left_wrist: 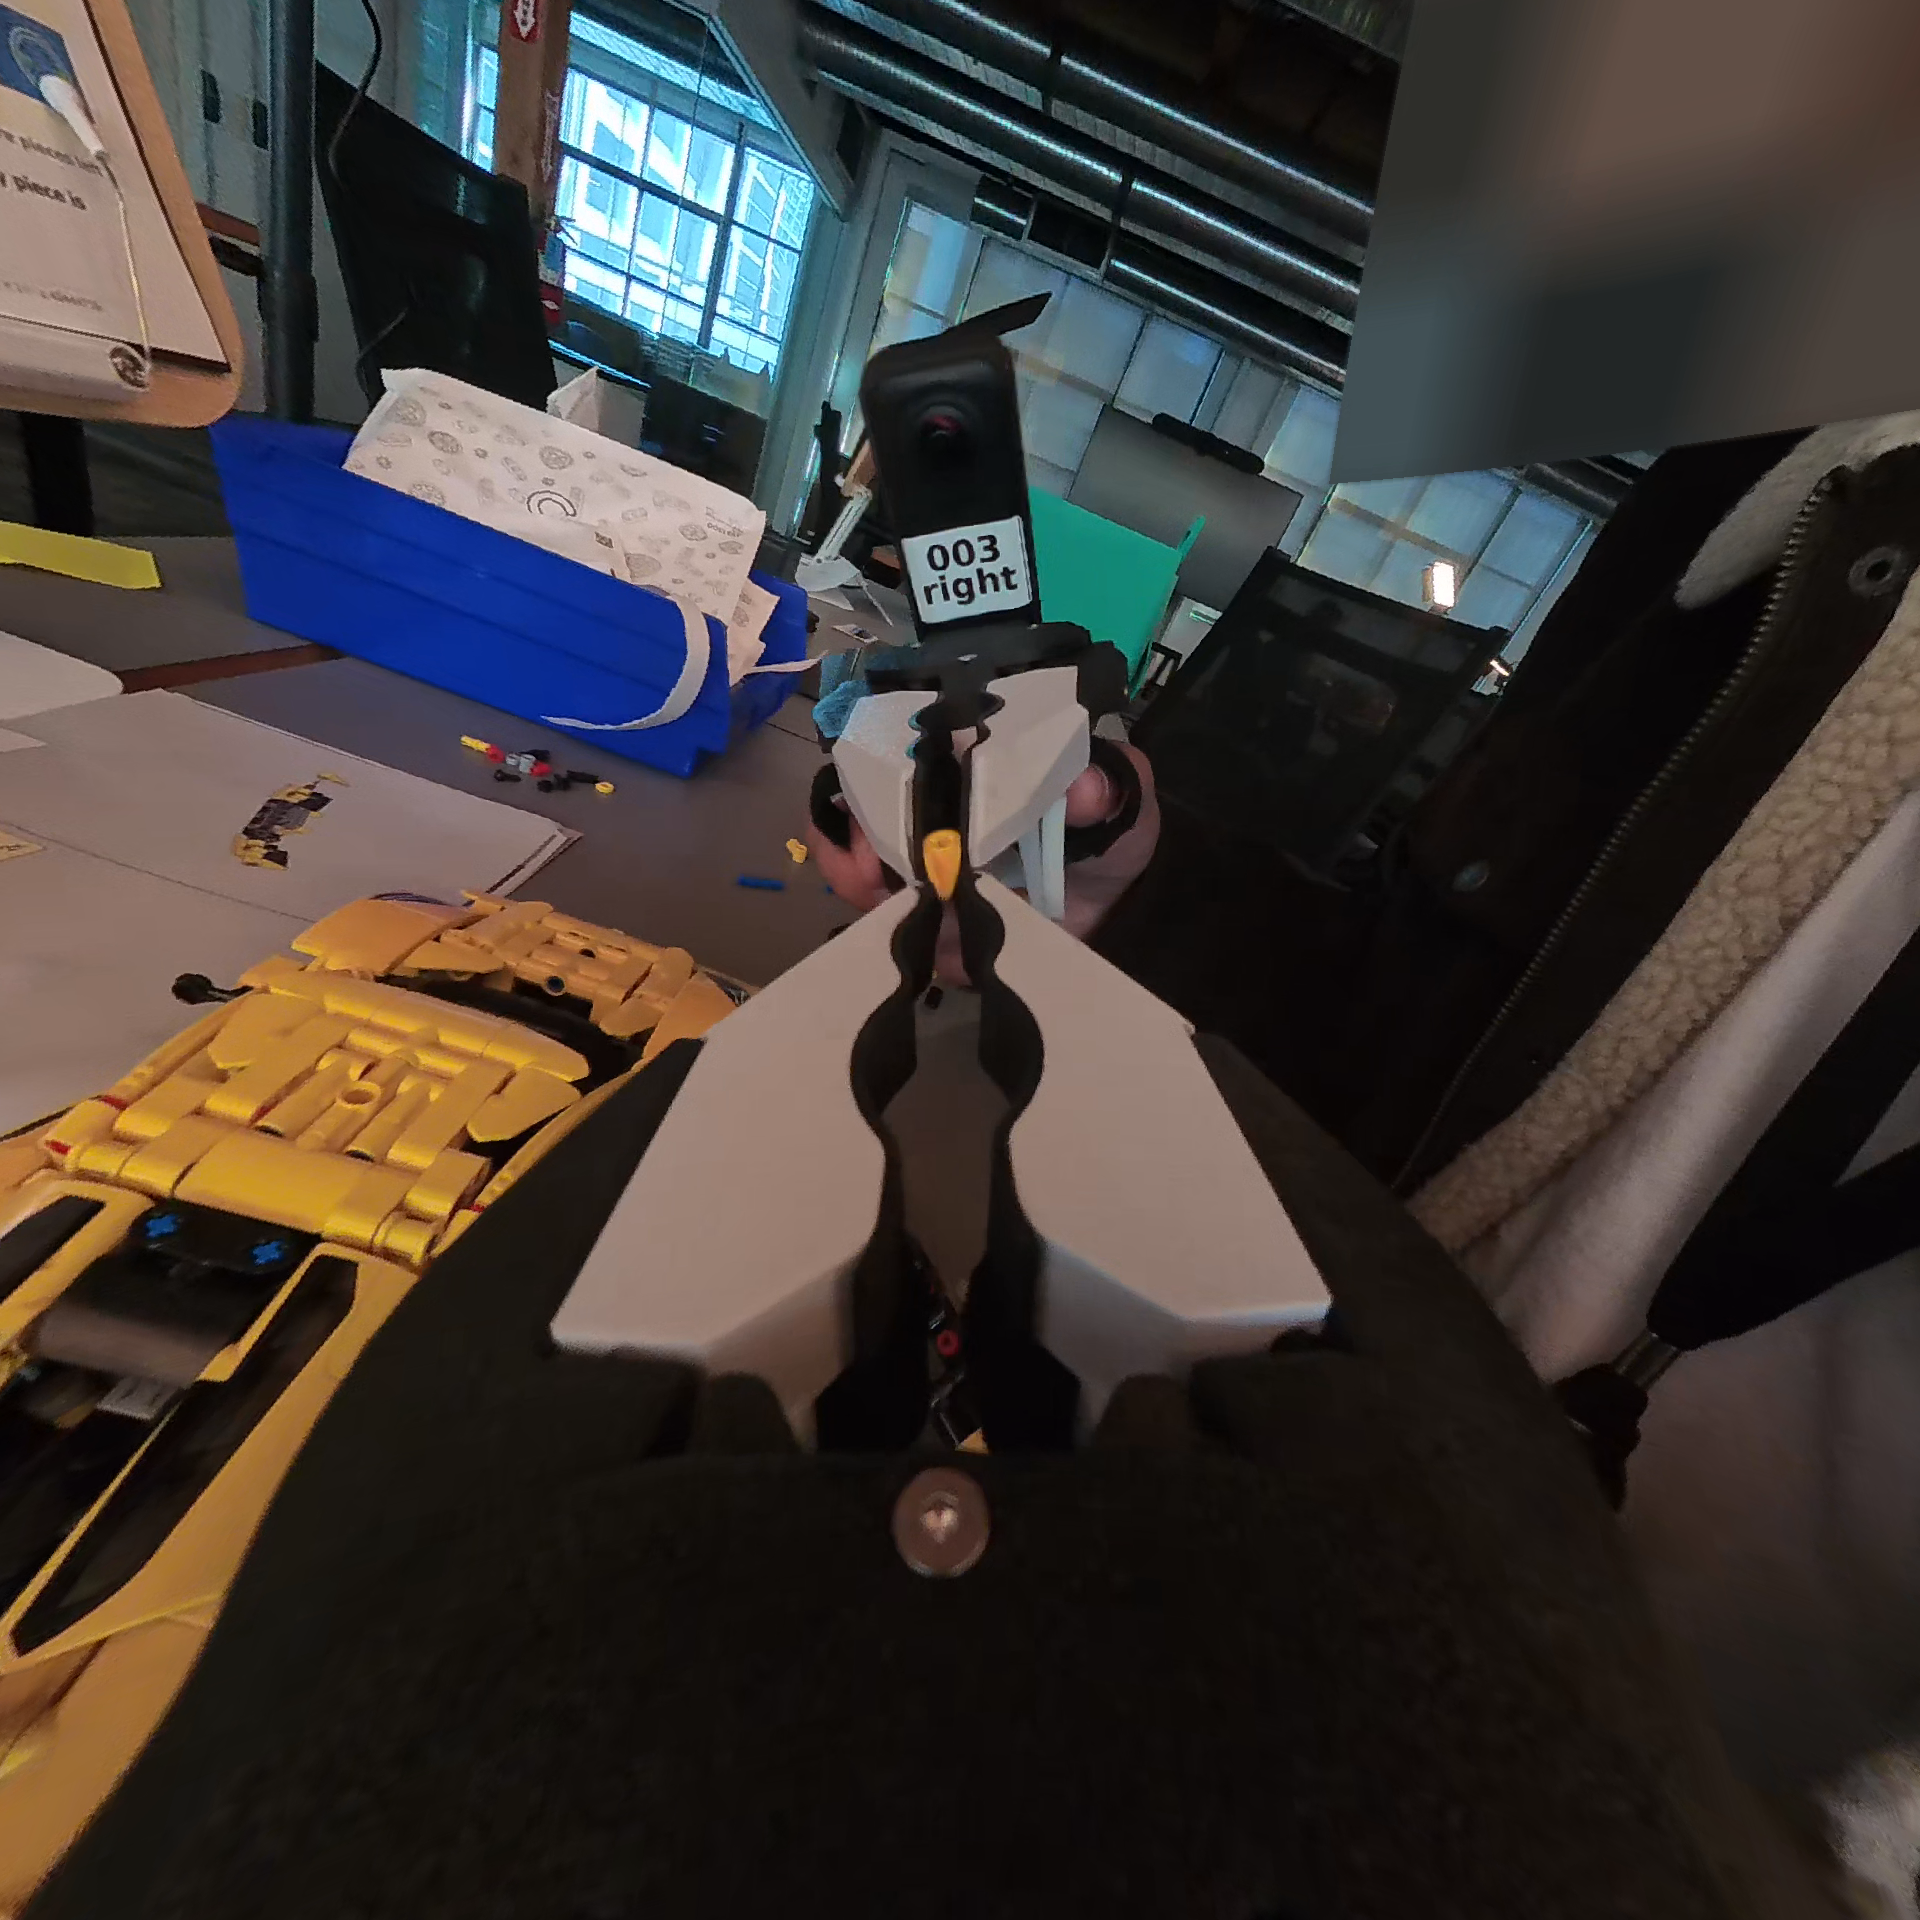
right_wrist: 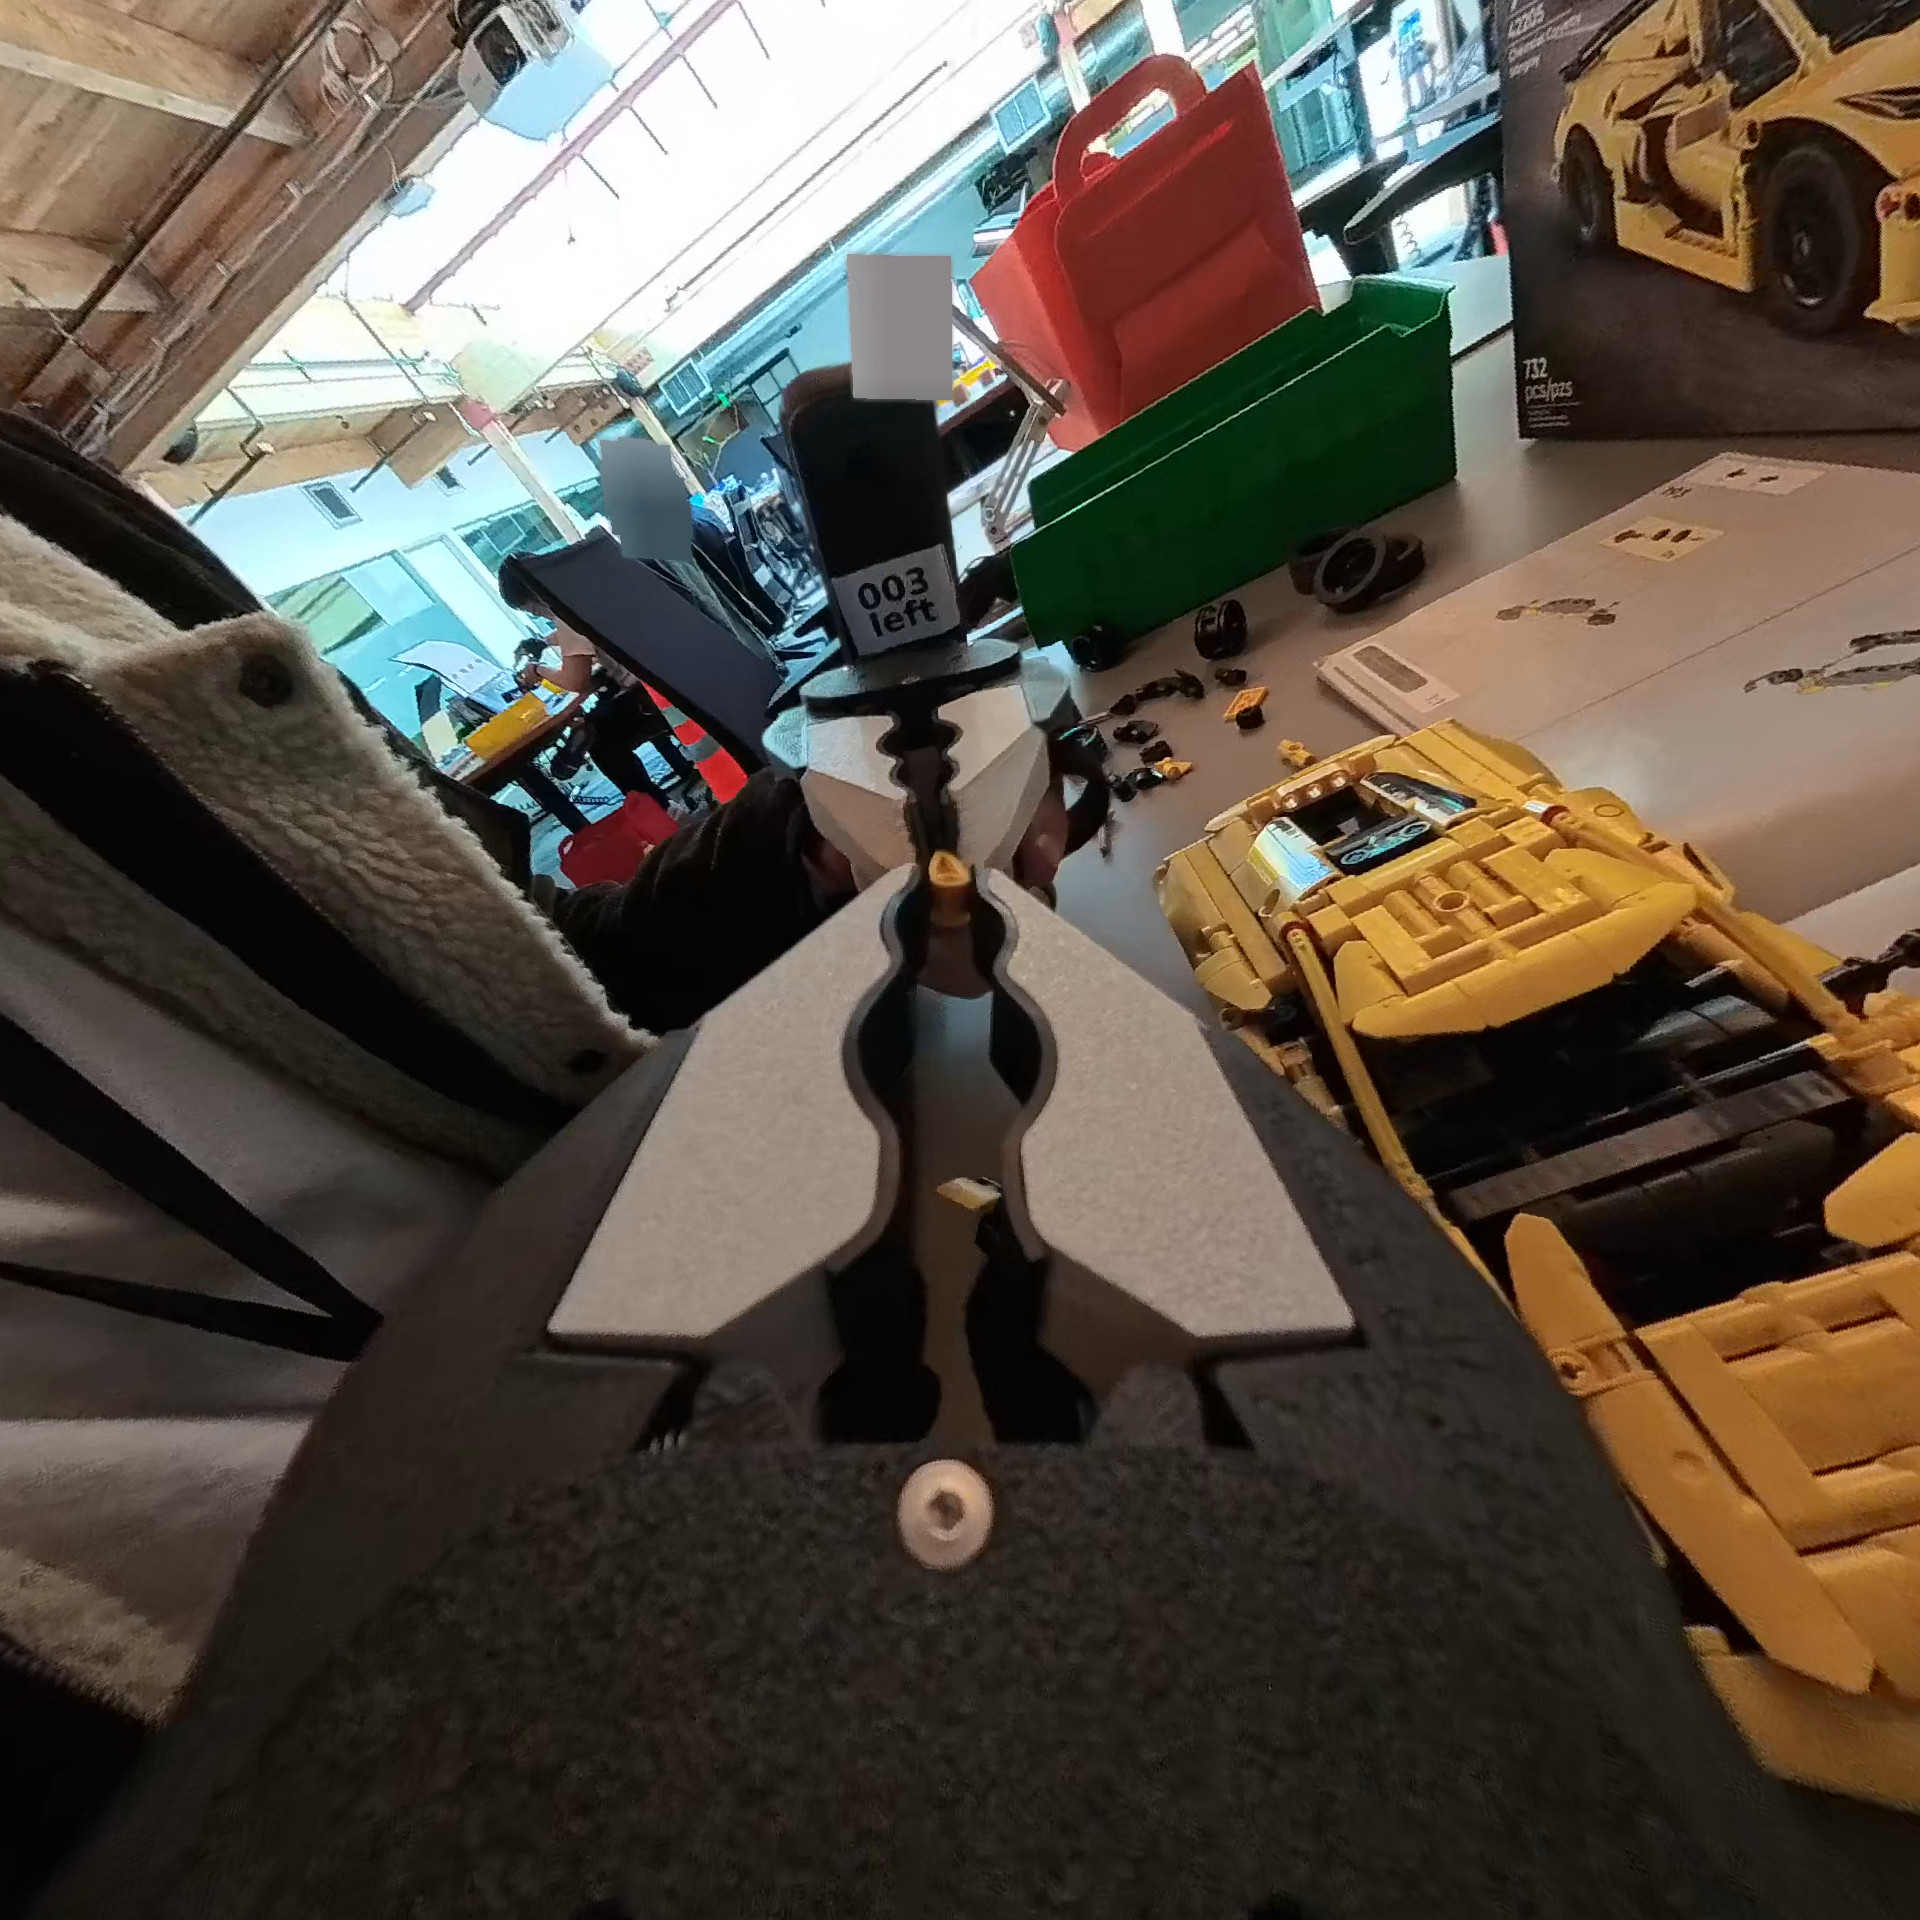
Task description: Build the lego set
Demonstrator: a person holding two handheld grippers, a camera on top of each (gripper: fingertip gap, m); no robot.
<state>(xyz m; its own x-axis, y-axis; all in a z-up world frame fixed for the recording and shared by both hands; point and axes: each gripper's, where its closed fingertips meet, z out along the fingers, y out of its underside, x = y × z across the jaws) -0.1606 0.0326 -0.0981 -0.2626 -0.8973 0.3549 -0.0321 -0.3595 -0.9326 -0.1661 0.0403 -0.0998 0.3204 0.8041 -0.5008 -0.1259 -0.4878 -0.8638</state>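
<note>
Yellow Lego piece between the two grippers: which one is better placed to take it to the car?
Right, probably: the yellow piece sits between the right gripper's tips, and the yellow Lego car lies just beside it.

Grey table (left_wrist: pixel 665 842), yellow car (left_wrist: pixel 343 1101), blue bin (left_wrist: pixel 468 613)

Grey tabletop (left_wrist: pixel 665 852), matte, under cool daylight. Behind it, tall gridded windows (left_wrist: pixel 665 208) with pale blue glare; further glazed partitions (left_wrist: pixel 1164 343) to the right. Exposed ducts (left_wrist: pixel 1091 135) run along a dark ceiling. Dark monitor (left_wrist: pixel 436 249) on a pole stands at the table's far edge. In the right wrist view, timber ceiling beams (right_wrist: pixel 135 135) upper left; bright skylight band (right_wrist: pixel 644 156) washes out overhead. Black office chair (right_wrist: pixel 644 623) in mid-distance, with other desks (right_wrist: pixel 520 748) behind it. Person seated far back, partly blurred.
</note>
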